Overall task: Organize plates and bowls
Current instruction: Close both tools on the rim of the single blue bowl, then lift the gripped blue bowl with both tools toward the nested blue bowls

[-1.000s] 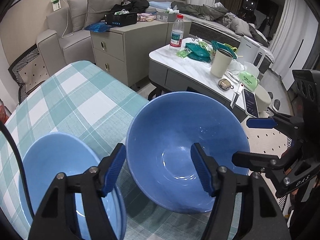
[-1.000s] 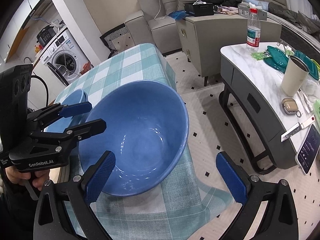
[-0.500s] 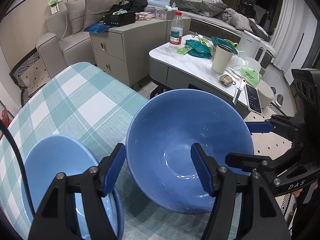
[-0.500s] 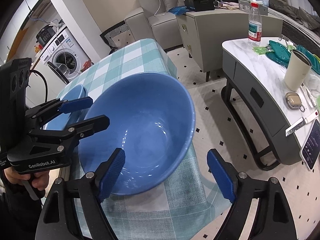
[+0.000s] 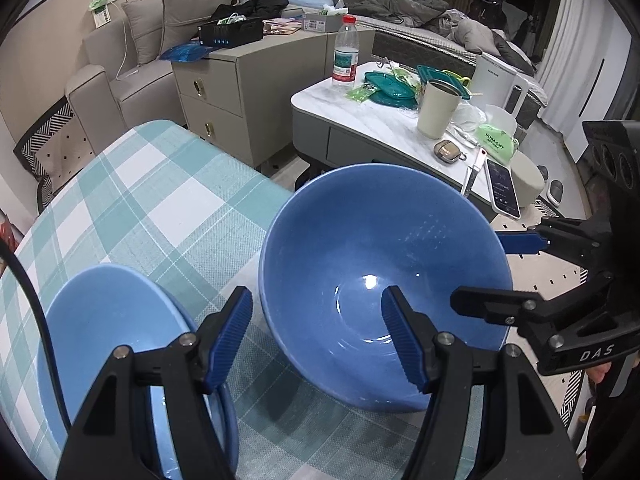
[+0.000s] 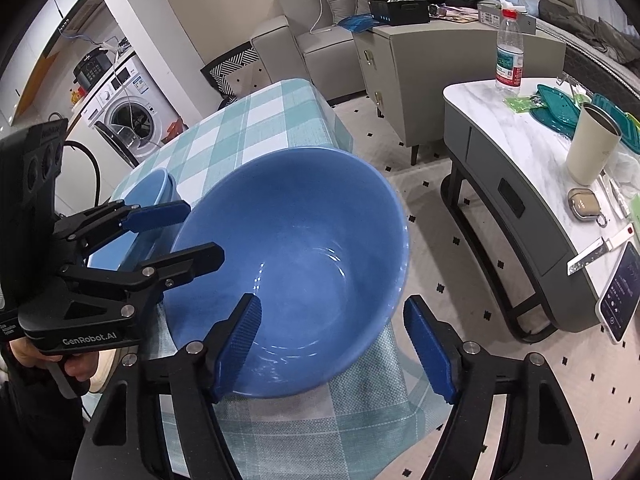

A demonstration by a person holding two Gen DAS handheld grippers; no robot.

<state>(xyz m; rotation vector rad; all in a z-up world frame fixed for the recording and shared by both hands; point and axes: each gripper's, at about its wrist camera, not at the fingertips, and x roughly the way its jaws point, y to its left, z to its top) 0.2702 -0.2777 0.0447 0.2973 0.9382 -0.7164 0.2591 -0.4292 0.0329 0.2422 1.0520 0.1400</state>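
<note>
**At the table corner: large bowl straddled from both sides**

On the checked table [image 5: 168, 200], the large blue bowl [image 5: 384, 288] is straddled by the left gripper [image 5: 316, 332], fingers parted around its near rim. The right gripper [image 6: 332, 344] is closing across the opposite rim without pressing. The smaller blue bowl [image 5: 112, 344] sits beside it.

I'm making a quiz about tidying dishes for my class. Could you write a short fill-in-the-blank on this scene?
1. The large bowl is coloured ____.
2. The table wears a ____ cloth.
3. The right tongs straddle the large bowl's near ____ while closing.
4. The smaller bowl lies beside the ____ tongs.

Missing words: blue; checked; rim; left
</note>
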